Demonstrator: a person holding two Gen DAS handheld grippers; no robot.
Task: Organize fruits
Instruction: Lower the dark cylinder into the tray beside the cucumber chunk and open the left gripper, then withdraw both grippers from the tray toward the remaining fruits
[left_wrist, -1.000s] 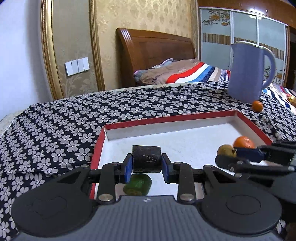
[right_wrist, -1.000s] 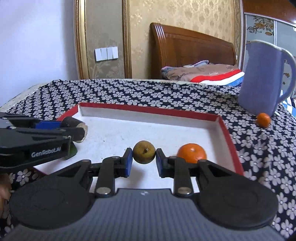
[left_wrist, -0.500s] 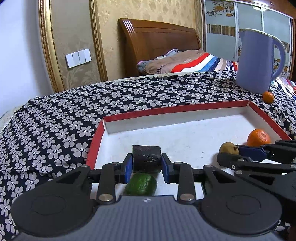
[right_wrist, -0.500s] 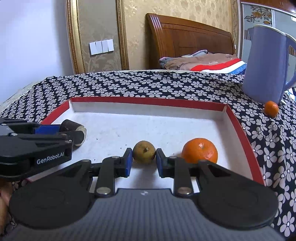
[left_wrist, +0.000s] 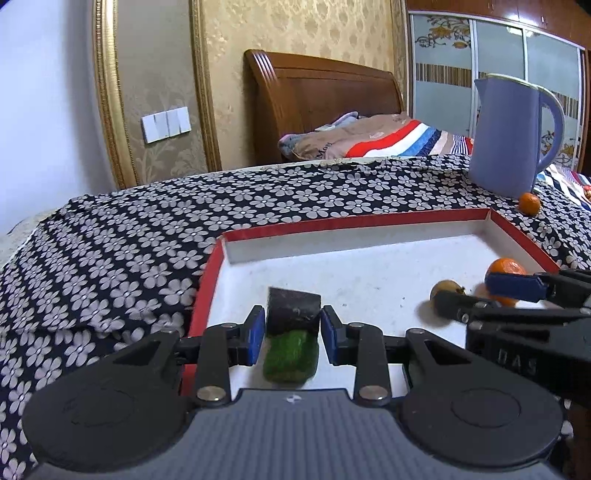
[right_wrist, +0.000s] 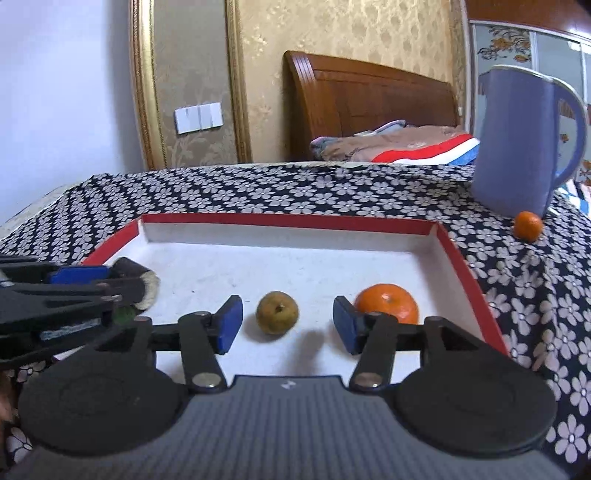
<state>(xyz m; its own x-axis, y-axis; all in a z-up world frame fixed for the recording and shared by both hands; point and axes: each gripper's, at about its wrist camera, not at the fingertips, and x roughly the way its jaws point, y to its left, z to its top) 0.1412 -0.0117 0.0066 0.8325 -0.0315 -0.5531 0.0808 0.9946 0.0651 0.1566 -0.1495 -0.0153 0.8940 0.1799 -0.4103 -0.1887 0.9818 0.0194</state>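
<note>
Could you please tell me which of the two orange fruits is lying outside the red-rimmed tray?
The smaller orange tangerine, on the flowered cloth beside the blue jug.

In the left wrist view, pale letters that read about as "DAS" stand on the black body of the right gripper (left_wrist: 491, 295) at the lower right of the frame, and a word on the folded blanket (left_wrist: 369, 138) is too blurred to read.

Bare tray floor (right_wrist: 295, 266) behind brown fruit (right_wrist: 277, 313), orange (right_wrist: 388, 303) rightward.
</note>
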